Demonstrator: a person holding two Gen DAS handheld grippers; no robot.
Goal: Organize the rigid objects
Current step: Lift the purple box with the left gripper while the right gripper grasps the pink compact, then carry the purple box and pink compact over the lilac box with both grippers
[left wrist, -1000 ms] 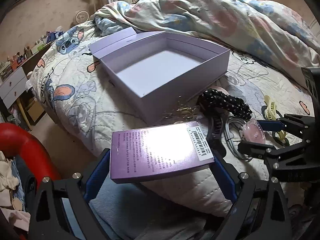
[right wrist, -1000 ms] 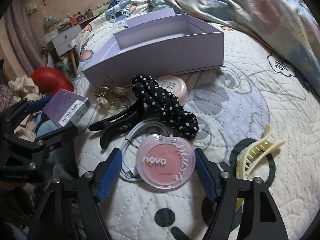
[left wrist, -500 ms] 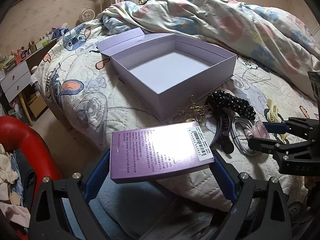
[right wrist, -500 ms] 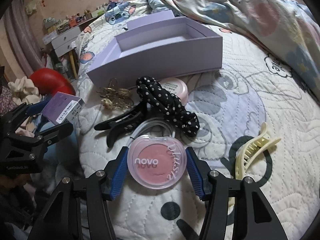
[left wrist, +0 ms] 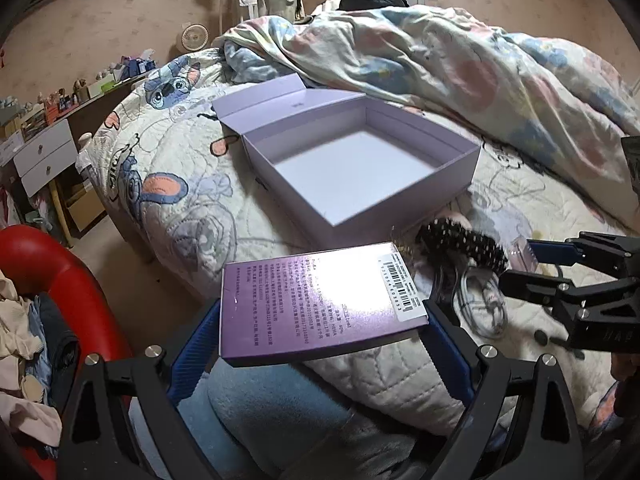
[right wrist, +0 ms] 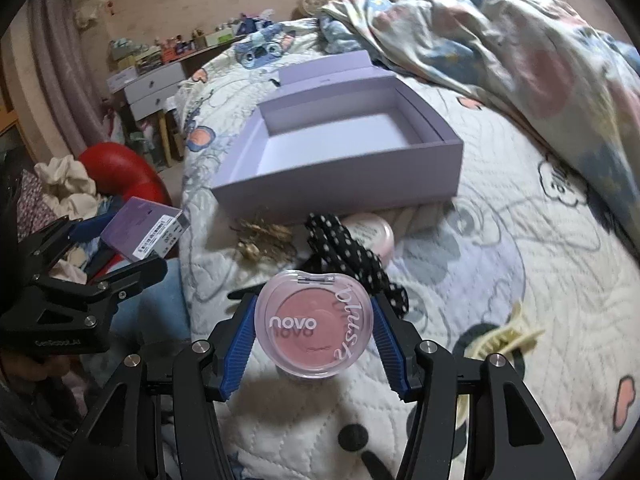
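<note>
Bed (left wrist: 168, 184) with a quilted cartoon cover, seen from two gripper cameras. An open lilac box (left wrist: 360, 168) sits on the quilt, lid flap folded back, inside bare.

The left gripper (left wrist: 320, 332) is clamped on a flat purple carton (left wrist: 320, 300), its blue pads pressing the carton's two short sides. The carton is held level in the air off the bed's near edge, short of the box. From the right camera the same carton (right wrist: 144, 232) shows at far left, in that gripper (right wrist: 120, 248).

The right gripper (right wrist: 314, 332) is clamped on a round pink blush compact (right wrist: 314, 332) with a clear lid marked "novo", lifted above the quilt, in front of the box (right wrist: 340, 148).

On the quilt between compact and box lie a black polka-dot scrunchie (right wrist: 352, 252), a gold hair clip (right wrist: 260, 240) and a pale pink jar (right wrist: 370, 234), which touches the scrunchie. A cream claw clip (right wrist: 504, 336) lies to the right. A white cable (left wrist: 480, 304) lies near the scrunchie (left wrist: 460, 244). A rumpled duvet (left wrist: 460, 64) is heaped behind the box.
</note>
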